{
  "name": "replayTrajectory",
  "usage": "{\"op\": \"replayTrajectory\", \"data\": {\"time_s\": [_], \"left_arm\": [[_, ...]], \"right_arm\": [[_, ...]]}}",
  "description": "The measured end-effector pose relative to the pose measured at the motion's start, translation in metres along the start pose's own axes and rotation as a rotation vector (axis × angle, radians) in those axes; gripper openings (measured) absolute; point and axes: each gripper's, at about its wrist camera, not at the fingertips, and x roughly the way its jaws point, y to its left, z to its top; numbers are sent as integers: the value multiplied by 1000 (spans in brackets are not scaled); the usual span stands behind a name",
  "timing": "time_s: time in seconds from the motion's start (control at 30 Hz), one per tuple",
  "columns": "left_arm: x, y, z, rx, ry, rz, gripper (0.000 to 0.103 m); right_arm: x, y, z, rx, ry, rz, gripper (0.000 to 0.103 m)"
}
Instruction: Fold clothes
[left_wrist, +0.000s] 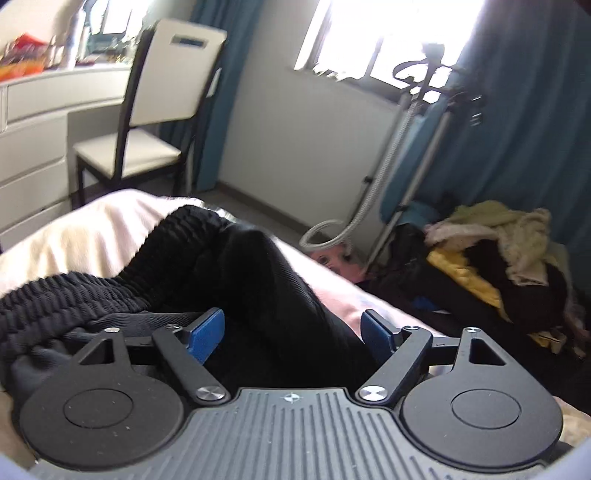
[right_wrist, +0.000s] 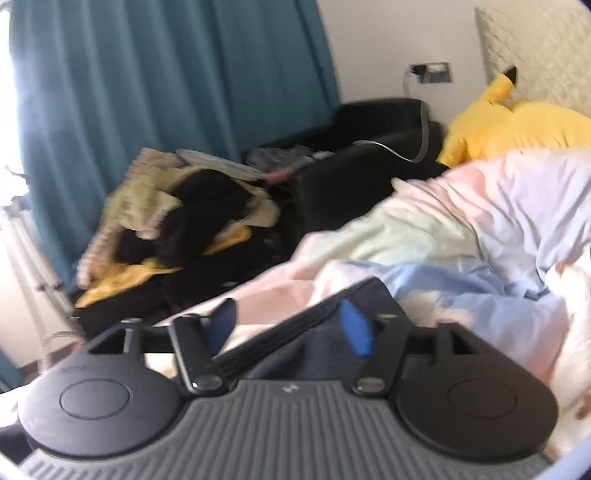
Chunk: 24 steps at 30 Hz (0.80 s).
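Note:
A black garment (left_wrist: 236, 280) with a ribbed elastic waistband lies bunched on the pale pink bed cover (left_wrist: 92, 229) in the left wrist view. My left gripper (left_wrist: 293, 334) is open, its blue pads on either side of a fold of the black cloth. In the right wrist view my right gripper (right_wrist: 291, 325) is open over a dark hemmed edge of the garment (right_wrist: 314, 332), which lies between the blue pads on the pastel duvet (right_wrist: 461, 236).
A white chair (left_wrist: 147, 122) and a white dresser (left_wrist: 33, 155) stand at the left. A steamer hose and stand (left_wrist: 391, 166) are by the window wall. A pile of yellow and dark clothes (right_wrist: 173, 229) lies beside the bed. A yellow plush toy (right_wrist: 513, 122) lies by the headboard.

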Motion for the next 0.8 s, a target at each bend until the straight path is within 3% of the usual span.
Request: {"op": "replayTrajectory", "data": {"time_s": [0.17, 0.37, 0.5, 0.6, 0.7, 0.8], "left_arm": [[-77, -14, -23, 80, -17, -152, 90], [-168, -46, -65, 242, -60, -289, 91], [-206, -60, -100, 331, -38, -368, 94], [-228, -64, -130, 389, -37, -402, 98], [-236, -60, -160, 400, -26, -452, 100], [-239, -53, -183, 394, -15, -493, 100]], "right_arm": [[-89, -3, -9, 54, -58, 119, 80], [-201, 3, -39, -4, -140, 221, 83], [-262, 8, -68, 1, -148, 283, 93], [-292, 12, -92, 33, -159, 291, 103], [-308, 8, -113, 96, -153, 336, 103], [-310, 1, -123, 190, -81, 366, 103]]}}
